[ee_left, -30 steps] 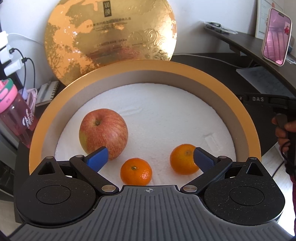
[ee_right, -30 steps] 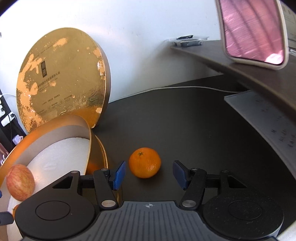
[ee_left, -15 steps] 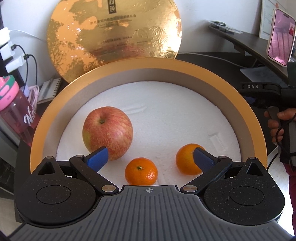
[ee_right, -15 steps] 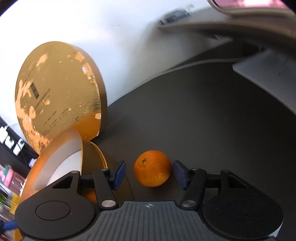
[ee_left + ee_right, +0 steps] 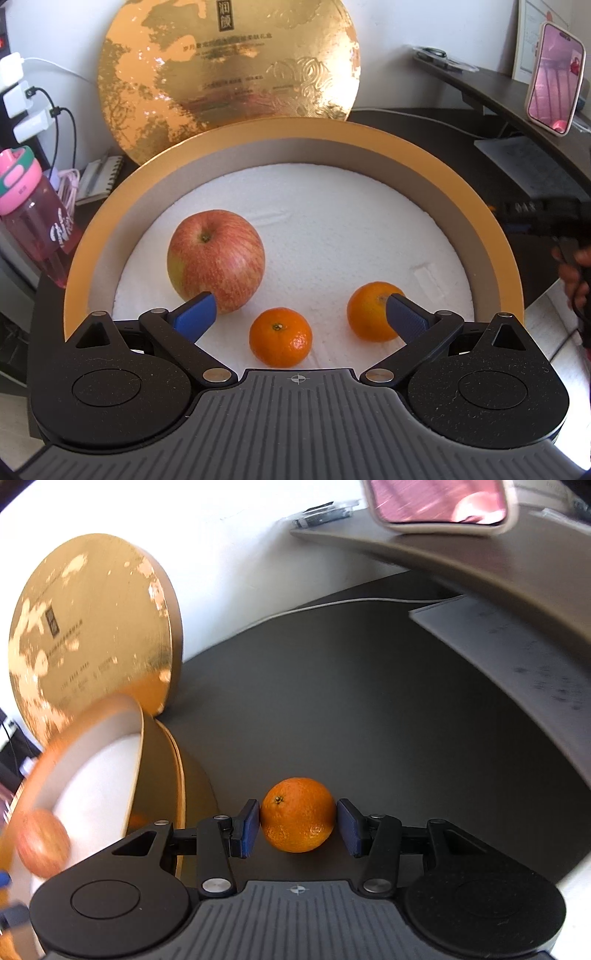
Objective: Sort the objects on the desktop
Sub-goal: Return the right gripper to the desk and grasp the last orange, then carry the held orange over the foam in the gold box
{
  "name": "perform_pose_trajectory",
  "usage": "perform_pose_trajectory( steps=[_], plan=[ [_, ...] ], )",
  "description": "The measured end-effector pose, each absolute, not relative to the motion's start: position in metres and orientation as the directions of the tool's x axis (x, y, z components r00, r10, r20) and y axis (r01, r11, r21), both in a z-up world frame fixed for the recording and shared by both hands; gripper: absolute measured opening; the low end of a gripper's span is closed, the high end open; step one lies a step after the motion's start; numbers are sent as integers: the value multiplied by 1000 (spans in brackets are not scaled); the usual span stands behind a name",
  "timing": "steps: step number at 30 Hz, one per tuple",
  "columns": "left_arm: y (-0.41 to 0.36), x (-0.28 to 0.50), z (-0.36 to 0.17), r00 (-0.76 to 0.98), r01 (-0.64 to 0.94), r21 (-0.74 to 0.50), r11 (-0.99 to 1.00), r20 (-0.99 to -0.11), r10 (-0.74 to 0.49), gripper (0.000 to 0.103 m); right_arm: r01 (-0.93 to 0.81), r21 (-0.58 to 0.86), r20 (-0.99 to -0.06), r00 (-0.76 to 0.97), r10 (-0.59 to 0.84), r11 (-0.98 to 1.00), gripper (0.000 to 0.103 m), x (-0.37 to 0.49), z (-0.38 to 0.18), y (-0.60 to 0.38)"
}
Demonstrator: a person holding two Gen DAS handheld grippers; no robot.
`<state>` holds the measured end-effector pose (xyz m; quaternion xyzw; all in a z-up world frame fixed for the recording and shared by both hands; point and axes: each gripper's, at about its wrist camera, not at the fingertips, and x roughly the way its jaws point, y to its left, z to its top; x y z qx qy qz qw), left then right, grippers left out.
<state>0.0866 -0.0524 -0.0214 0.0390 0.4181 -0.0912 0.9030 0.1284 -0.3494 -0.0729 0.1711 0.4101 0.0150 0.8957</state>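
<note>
So the big round gold box point(image 5: 491, 236) is the anchor here. Inside it, on the white foam floor, sits an apple point(image 5: 216, 260) toward its left wall, with a small mandarin point(image 5: 280, 338) near the front edge and a second mandarin point(image 5: 369, 310) to the right of that one. All three are apart from each other, and the back half of the foam is bare white all the way to the far wall.

The left gripper point(image 5: 299, 314) hovers at the box's front edge with its fingers spread wide, nothing between them. The small mandarin sits roughly in the middle of that gap but isn't touched; the right finger point(image 5: 406, 319) overlaps the second mandarin in view, can't tell if it's touching.

Outside the box, just off its right wall on the dark table point(image 5: 369, 701), the right gripper point(image 5: 298, 827) has its fingers pressed on either side of an orange point(image 5: 297, 814). Can't tell if it's lifted or resting on the table. Beyond it the table is open dark surface up to a white cable point(image 5: 351, 603) and some papers point(image 5: 517, 653).

The gold lid point(image 5: 229, 74) leans upright against the wall right behind the box. A pink bottle point(image 5: 33, 214) stands off the box's left rim.
</note>
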Motion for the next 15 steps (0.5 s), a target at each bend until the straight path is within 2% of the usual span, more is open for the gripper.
perform_pose_trajectory(
  steps=[6, 10, 13, 15],
  plan=[
    [-52, 81, -19, 639, 201, -15, 980, -755, -143, 101, 71, 204, -708, 699, 98, 976, 51, 112, -71, -341],
    [-49, 74, -15, 651, 196, -13, 980, -746, -140, 101, 58, 190, -704, 704, 94, 980, 53, 115, -73, -335],
    [-43, 72, -14, 654, 178, -14, 984, -745, -129, 101, 58, 159, -705, 705, 72, 986, 53, 118, -75, -334],
    [-40, 70, -13, 655, 170, -16, 985, -745, -125, 101, 64, 138, -716, 696, 55, 988, 48, 120, -76, -334]
  ],
)
